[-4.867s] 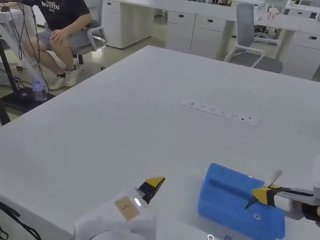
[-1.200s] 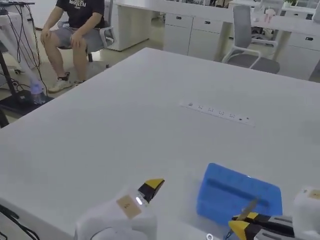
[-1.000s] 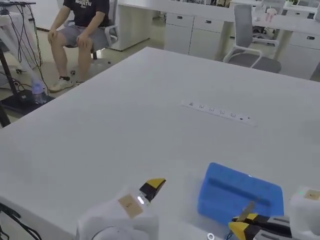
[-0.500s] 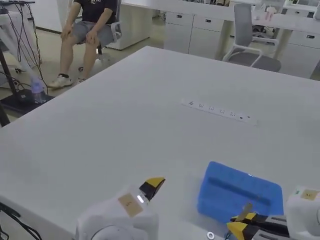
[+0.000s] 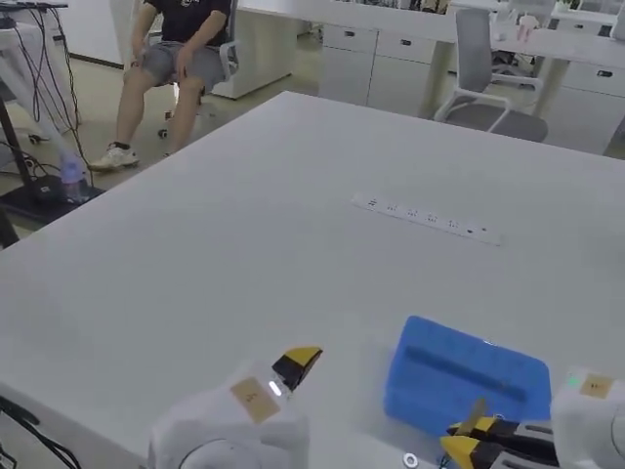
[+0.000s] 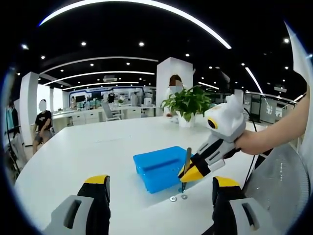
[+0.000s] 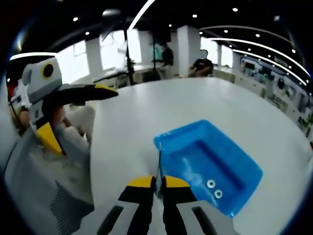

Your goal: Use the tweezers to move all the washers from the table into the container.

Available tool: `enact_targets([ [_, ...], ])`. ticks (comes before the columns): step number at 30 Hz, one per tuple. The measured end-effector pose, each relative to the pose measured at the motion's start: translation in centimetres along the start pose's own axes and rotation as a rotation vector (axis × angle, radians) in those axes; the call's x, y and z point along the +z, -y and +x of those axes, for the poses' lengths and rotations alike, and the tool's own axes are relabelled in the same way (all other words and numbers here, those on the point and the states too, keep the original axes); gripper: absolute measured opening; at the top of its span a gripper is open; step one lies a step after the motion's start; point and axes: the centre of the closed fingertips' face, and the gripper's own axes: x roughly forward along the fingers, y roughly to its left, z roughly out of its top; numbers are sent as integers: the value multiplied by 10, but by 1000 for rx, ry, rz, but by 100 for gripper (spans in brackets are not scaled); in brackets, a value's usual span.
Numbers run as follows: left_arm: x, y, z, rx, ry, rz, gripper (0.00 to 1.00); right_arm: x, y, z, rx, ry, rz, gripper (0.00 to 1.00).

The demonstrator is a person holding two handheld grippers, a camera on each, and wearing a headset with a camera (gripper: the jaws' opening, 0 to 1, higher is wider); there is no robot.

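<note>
A blue container (image 5: 469, 376) sits near the table's front edge, and two washers (image 7: 211, 183) lie inside it. My right gripper (image 5: 459, 447) is at the container's near side, shut on thin tweezers (image 6: 186, 160) that point down. Their tips hang just above two washers (image 6: 173, 199) lying on the white table (image 5: 293, 244) in front of the container. One of these table washers (image 5: 410, 459) appears at the bottom edge of the head view. My left gripper (image 5: 298, 363) rests to the left, open with nothing between its jaws. In its own view my right gripper (image 7: 157, 182) pinches the tweezers (image 7: 159, 166).
A flush power strip (image 5: 428, 219) runs across the middle of the table. A person on a wheeled chair (image 5: 181, 49) sits beyond the far left corner. Desks and an office chair (image 5: 483, 78) stand behind the table.
My right gripper has dropped from over the container to its near side, by the washers on the table. The seated person has rolled to the right. The left gripper has stayed put.
</note>
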Motion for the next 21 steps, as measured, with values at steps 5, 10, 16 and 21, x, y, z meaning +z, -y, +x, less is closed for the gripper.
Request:
enact_targets([
  [5,0,0,0,-1,2,1,88,11,4,-12,-1,53,57,3],
  [10,2,0,0,-1,13,-9,88,29,9,-26,-8,110,109,3],
  [16,3,1,0,-4,14,-10,88,47,12,-38,1,133,119,3],
  [21,3,1,0,-2,13,-10,88,64,22,-43,-16,165,116,3],
])
